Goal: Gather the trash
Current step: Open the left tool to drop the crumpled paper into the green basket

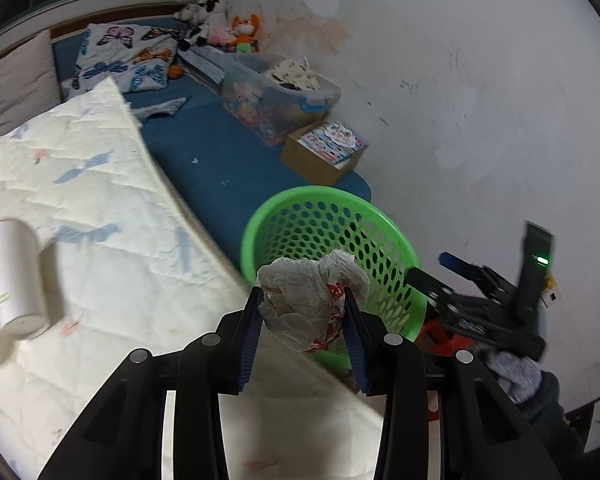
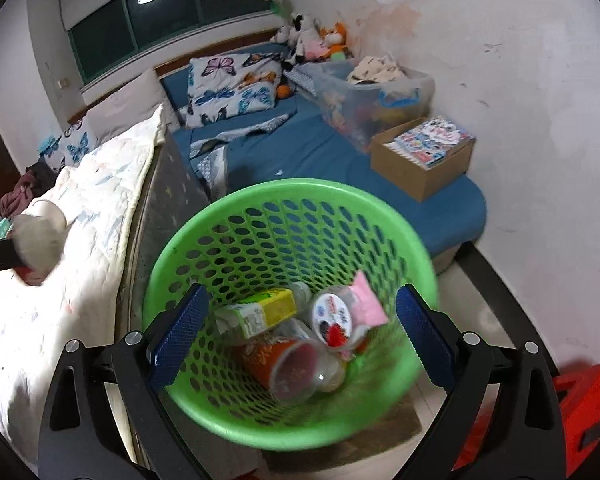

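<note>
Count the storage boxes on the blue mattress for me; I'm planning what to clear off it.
2, both along the wall: a clear plastic bin holding clothes and toys, and nearer the mattress end a cardboard box of books. More may sit out of view.

basket [image 2: 204,240]: we see bright green plastic, dotted all over with round holes
paper ball [image 1: 312,300]: we see pale grey-white, with red print
finger pads [image 1: 249,344]: we see dark blue, ribbed
quilt [image 1: 100,208]: we see cream, with faint blue and pink marks
sheet [image 1: 220,160]: we see plain deep blue
pillow [image 2: 228,88]: we see white, with blue, purple and orange butterflies
carton [image 2: 260,312]: we see yellow and green
cup [image 2: 268,356]: we see orange, flowered
</note>
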A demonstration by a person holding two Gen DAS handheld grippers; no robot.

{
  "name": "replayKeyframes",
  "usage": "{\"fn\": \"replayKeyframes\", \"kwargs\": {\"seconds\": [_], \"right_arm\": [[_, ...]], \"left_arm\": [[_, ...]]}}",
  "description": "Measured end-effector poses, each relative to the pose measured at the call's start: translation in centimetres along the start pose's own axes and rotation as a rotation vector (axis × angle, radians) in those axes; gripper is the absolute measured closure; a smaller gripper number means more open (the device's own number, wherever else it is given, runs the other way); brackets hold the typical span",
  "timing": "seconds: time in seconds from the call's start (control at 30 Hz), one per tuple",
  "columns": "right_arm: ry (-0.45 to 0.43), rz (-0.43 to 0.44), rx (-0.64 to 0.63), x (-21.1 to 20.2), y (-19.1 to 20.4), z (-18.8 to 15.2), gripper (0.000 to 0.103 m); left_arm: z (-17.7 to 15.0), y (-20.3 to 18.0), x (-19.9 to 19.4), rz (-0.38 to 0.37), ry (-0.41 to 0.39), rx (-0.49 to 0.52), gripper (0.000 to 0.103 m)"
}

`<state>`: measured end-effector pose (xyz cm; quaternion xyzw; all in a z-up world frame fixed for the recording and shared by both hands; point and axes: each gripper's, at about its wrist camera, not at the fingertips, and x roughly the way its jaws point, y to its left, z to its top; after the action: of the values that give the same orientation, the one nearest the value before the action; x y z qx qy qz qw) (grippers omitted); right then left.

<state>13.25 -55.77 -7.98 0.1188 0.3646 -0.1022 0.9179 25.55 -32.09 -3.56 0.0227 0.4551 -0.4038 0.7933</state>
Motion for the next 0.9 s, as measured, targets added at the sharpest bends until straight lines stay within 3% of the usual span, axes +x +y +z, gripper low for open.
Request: {"fn": "replayKeyframes", "kwargs": {"seconds": [0.23,0.47,0.63,0.77,0.9], "right_arm": [[-0.040,0.016,0.033,-3.4,-1.7,-1.3,0.009],[-0.032,0.023,0.051,-4.1,-2.2,-2.4,0.009],[-0.026,0.031,0.064,-4.1,-2.3,-3.0,0.009],[-0.027,0.036,0.064,-4.2,-2.1,-3.1,0.009],[-0.036,0.048,0.065,-4.6,-1.5,-2.9,0.009]], "left_arm": [[1.2,-2.7,4.6,-0.001,0.075,0.029,0.065],[1.8,-4.9,8.4,0.011,0.128,0.067,0.063],[1.7,-5.2,9.6,0.017,0.152,0.067,0.058],[1.4,-5.1,9.5,0.009,0.139,0.068,0.045],[1.1,-4.5,8.6,0.011,0.131,0.058,0.045]]}}
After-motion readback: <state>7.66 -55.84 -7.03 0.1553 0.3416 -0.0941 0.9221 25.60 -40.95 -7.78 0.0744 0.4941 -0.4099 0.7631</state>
